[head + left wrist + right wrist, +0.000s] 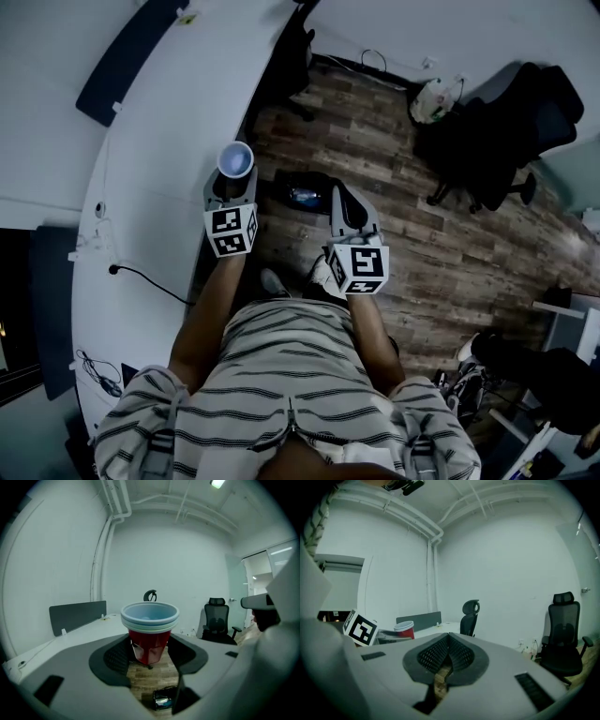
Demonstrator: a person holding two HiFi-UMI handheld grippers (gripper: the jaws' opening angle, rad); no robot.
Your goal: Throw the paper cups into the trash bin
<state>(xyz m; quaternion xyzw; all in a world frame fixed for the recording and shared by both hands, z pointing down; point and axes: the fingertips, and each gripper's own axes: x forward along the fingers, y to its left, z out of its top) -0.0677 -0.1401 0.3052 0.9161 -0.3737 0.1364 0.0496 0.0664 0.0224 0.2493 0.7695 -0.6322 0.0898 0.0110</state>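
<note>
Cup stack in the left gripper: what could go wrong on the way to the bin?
1. The left gripper clamps only the outer red cup of the nested cup stack, low on its body; tilting could let the inner cups slide out early.
2. The bin on the wood floor shows a small opening close to the desk edge; a high release may miss it.

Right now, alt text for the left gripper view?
The left gripper clamps a stack of red paper cups, upright, above the wood floor. A dark trash bin shows low between the jaws; a white desk lies left, an office chair right.
</note>
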